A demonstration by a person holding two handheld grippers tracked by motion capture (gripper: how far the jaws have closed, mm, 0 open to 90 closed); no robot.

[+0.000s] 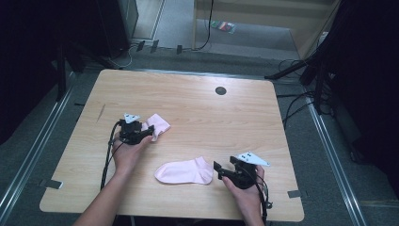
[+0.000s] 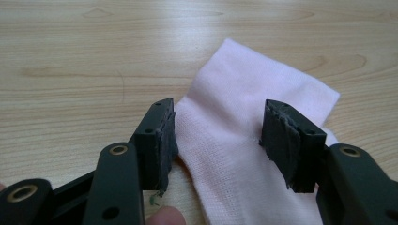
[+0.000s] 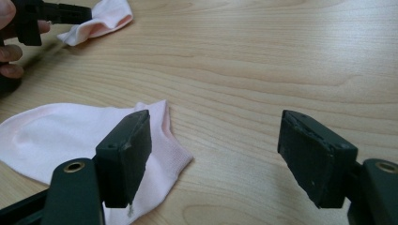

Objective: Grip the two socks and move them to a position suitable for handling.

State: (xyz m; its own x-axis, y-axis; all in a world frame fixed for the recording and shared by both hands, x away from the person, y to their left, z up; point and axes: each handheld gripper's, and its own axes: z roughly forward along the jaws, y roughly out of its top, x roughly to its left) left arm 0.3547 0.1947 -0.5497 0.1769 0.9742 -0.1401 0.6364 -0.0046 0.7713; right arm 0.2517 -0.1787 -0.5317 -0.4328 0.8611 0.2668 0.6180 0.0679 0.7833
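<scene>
Socks lie flat; left claw point(image 2: 218, 136) covers the far sock's point(image 2: 244, 103) near end.

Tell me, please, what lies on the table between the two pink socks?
Nothing: in the high view, bare wooden table separates the flat sock from the sock at the left tongs.

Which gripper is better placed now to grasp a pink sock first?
Left. The left gripper has its open jaws on both sides of the folded sock; the right gripper stands beside the flat sock.

Wooden table point(image 1: 188, 108), two pink socks point(image 1: 184, 172)
</scene>
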